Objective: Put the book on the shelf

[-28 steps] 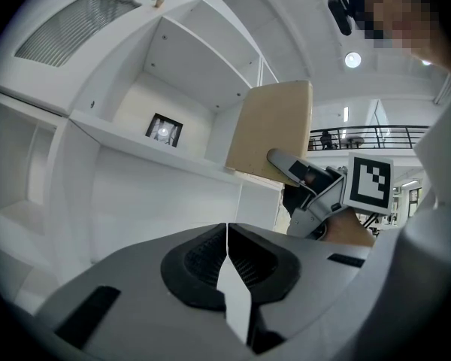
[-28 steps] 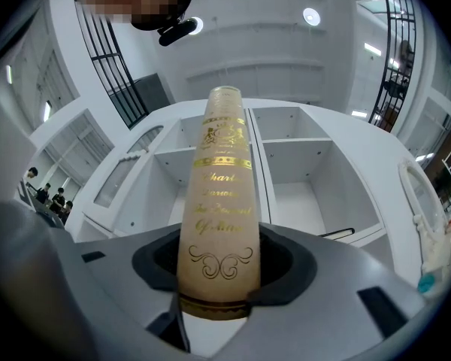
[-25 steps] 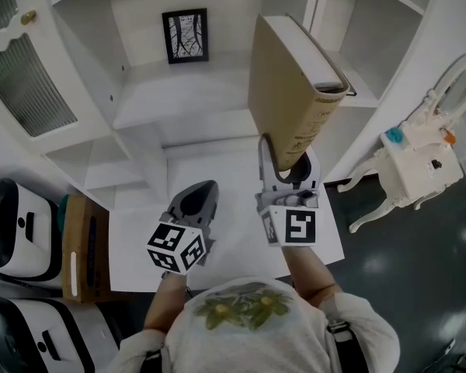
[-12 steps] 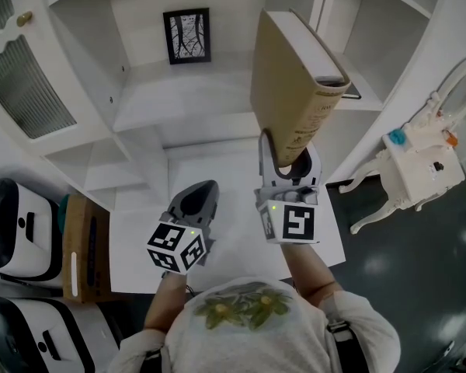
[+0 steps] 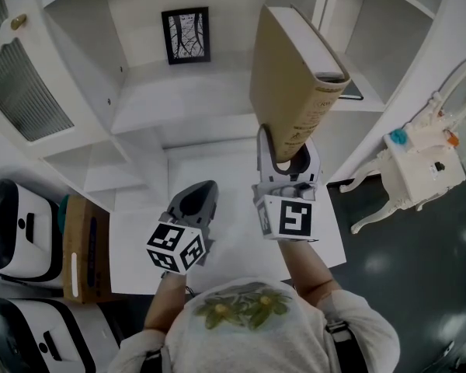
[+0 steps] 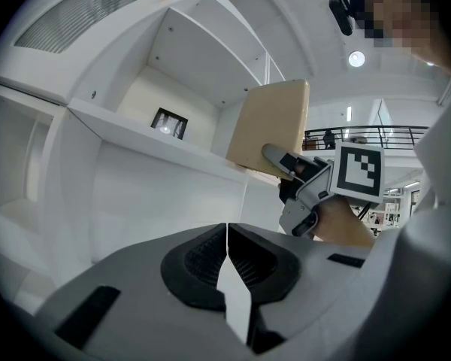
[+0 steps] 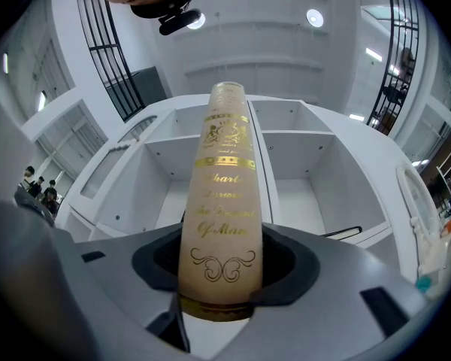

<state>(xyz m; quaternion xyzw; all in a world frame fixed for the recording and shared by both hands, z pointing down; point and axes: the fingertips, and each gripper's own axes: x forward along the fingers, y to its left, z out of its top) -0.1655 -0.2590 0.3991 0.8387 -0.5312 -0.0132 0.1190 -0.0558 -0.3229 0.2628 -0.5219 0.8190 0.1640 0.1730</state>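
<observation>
**Status.** The tan hardback book with gold spine lettering [image 5: 291, 92] is in the air at upper centre of the head view. It stands on end, leaning away, in front of the white shelf unit [image 5: 179, 107] and not yet on any board. The right gripper [image 5: 286, 179] is clamped on the bottom end of the spine alone. The left gripper [image 5: 194, 204] hangs low at centre over the white surface [image 5: 217, 169], jaws pressed together with nothing between them.

**Risks.**
- The hold is at one end, with most of the book above the jaws. A quick tilt could probably make it pivot or slip, or let the covers fan open.
- In the right gripper view the spine lines up with the vertical divider [image 7: 257, 153] between two compartments. Pushed straight ahead, the top corner would likely strike that edge.

**Clearance.**
- The compartment at upper left holds only a black-framed picture [image 5: 186, 35] against its back wall, leaving its board largely open.
- The compartment at upper right has a thin dark item [image 7: 353, 233] on its floor, kind not determinable.
- The shelf front edges sit near the book's top.
</observation>
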